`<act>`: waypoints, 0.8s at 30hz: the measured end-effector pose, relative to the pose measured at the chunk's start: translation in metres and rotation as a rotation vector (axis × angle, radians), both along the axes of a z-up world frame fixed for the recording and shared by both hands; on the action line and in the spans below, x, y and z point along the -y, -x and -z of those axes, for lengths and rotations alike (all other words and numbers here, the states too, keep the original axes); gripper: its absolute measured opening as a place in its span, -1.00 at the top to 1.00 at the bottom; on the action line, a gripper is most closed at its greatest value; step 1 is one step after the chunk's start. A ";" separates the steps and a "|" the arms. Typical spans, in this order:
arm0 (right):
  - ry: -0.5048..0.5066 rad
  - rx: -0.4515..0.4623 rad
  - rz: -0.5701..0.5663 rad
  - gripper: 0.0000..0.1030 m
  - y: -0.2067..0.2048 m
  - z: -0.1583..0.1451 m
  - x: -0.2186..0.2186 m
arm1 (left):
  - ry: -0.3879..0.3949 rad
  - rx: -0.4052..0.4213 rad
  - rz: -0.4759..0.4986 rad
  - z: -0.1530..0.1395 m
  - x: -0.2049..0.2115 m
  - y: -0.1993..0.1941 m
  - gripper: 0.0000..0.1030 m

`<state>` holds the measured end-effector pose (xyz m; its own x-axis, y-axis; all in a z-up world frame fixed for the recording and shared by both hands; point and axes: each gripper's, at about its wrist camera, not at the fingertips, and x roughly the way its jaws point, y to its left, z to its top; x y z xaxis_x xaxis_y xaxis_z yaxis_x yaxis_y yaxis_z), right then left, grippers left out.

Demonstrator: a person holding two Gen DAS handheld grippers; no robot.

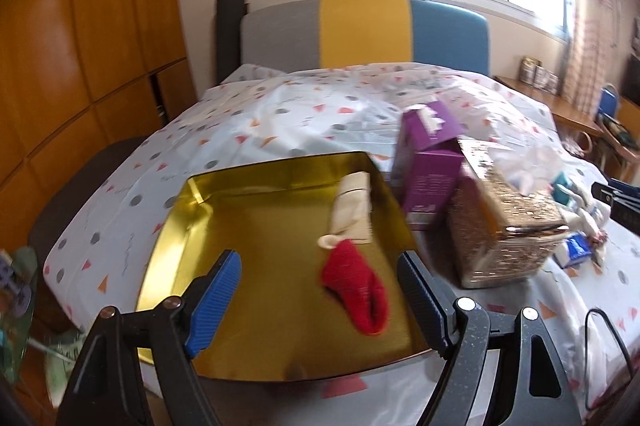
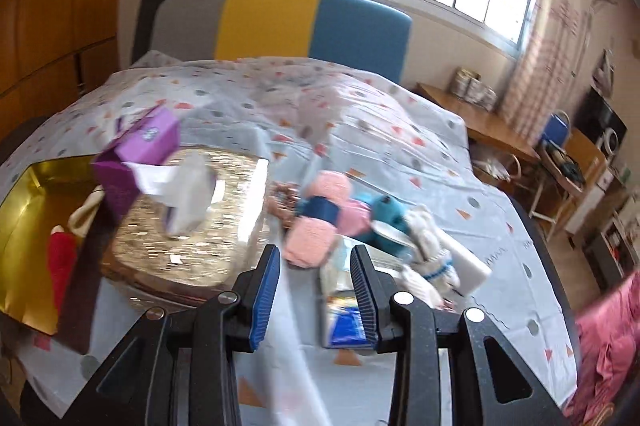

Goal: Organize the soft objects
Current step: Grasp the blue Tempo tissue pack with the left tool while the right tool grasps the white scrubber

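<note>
The left hand-held gripper (image 1: 320, 300) is released, jaws wide and empty, above the gold tray (image 1: 192, 222) on the bed (image 2: 400, 130), where a red sock (image 1: 356, 290) and a cream sock (image 1: 352, 206) already lie. The right hand-held gripper (image 2: 316, 286) is partly open and empty. The pile of soft objects (image 2: 360, 222) lies just ahead of it, slightly right, its long axis running left-right; the right hand is nearer.

Glossy gold metal tray (image 1: 192, 210), fuzzy red knit sock (image 1: 354, 286)
</note>
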<state>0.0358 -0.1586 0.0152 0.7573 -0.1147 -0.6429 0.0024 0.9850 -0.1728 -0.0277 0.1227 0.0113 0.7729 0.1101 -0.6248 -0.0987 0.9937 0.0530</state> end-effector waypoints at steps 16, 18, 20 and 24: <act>-0.185 -0.090 0.382 0.30 -0.014 0.031 0.168 | -0.066 0.040 0.297 -0.027 0.108 -0.017 -0.57; -0.237 -0.108 0.421 0.30 -0.013 0.035 0.182 | -0.067 0.040 0.337 -0.029 0.121 -0.020 -0.57; -0.264 -0.113 0.444 0.30 -0.012 0.036 0.190 | -0.073 0.040 0.387 -0.030 0.138 -0.022 -0.57; -0.293 -0.131 0.481 0.29 -0.010 0.038 0.198 | -0.063 0.030 0.503 -0.034 0.171 -0.028 -0.57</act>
